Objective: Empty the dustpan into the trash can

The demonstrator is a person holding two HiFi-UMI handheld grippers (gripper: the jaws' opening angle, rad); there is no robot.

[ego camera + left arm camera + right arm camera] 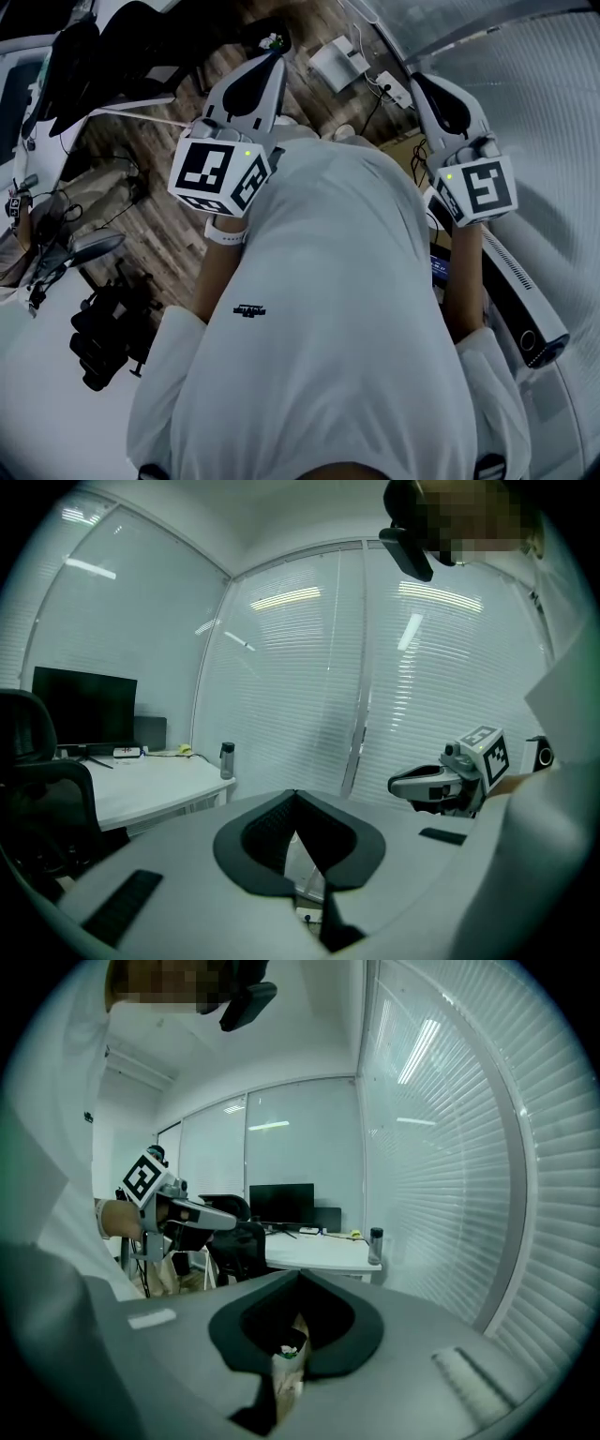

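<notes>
White-shelled with dark pads, the left gripper [272, 58] has its fingers clenched on nothing; their tips meet in the left gripper view. The right gripper [416, 81] is likewise closed and empty. Both are held roughly level in front of the person's white shirt [347, 328], well apart from each other. In the head view, a dark trash can [261, 32] sits on the wooden floor [141, 159] just beyond the left gripper's tip, with green and white scraps inside. Farther off, a white tabletop [159, 785] carries a monitor [84, 705] and a bottle [226, 759], beside slatted blinds [300, 686].
</notes>
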